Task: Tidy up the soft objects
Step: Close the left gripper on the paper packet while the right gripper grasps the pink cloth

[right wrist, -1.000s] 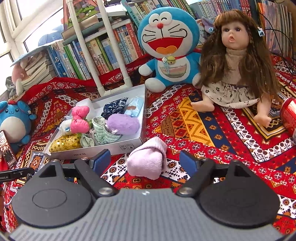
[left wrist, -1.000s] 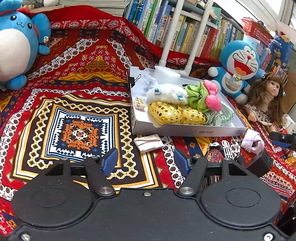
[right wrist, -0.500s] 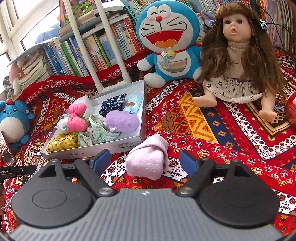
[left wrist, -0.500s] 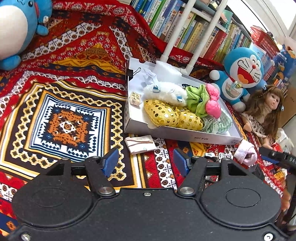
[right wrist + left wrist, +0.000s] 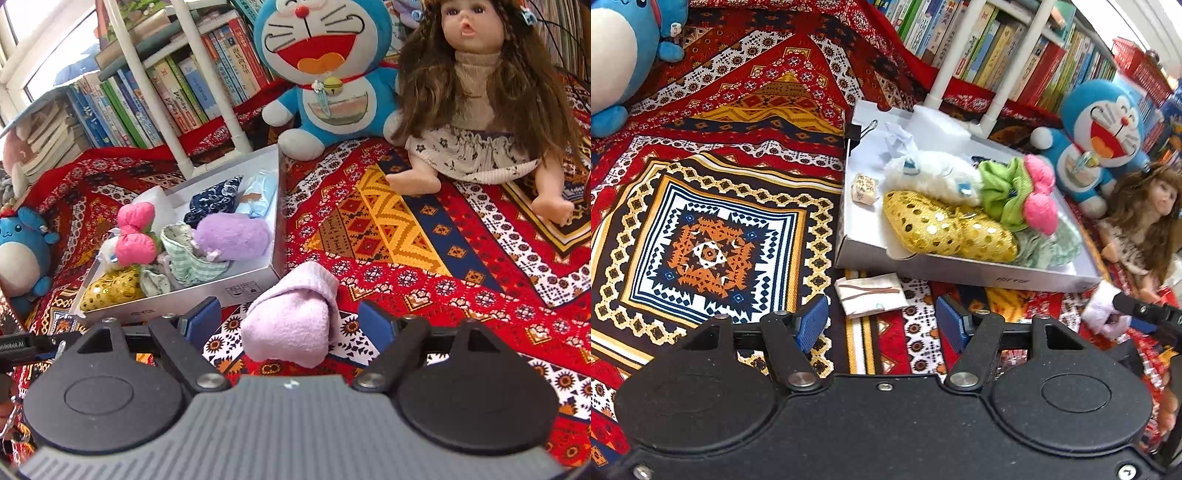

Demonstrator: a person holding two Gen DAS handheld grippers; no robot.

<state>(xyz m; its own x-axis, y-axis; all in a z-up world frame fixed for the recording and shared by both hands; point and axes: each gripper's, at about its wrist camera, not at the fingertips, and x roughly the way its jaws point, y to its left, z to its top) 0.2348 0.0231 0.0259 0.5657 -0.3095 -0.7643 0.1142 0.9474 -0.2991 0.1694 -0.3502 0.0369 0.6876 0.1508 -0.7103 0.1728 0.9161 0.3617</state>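
Left gripper (image 5: 882, 325) has its blue pads spread apart over the patterned cloth (image 5: 713, 206), nothing between them. Just past the tips, around 12 o'clock, lies a small folded white cloth (image 5: 870, 293) with brown stripes, flat and squarish, right beside the front wall of the white box (image 5: 960, 275). The box is stuffed: a gold sequin pouch (image 5: 945, 230), fluffy white thing (image 5: 934, 177), green scrunchie (image 5: 1003, 192), pink bow (image 5: 1039, 195).

Right gripper (image 5: 290, 325) is spread wide too, with a rolled pale pink sock (image 5: 291, 317) sitting between the pads, not squeezed; can't tell if it's touching either. It looks fuzzy and lumpy, lying on the cloth at the box's near right corner. A blue cat plush (image 5: 325, 70) is at 12 o'clock, a doll (image 5: 480, 110) at 1 o'clock.
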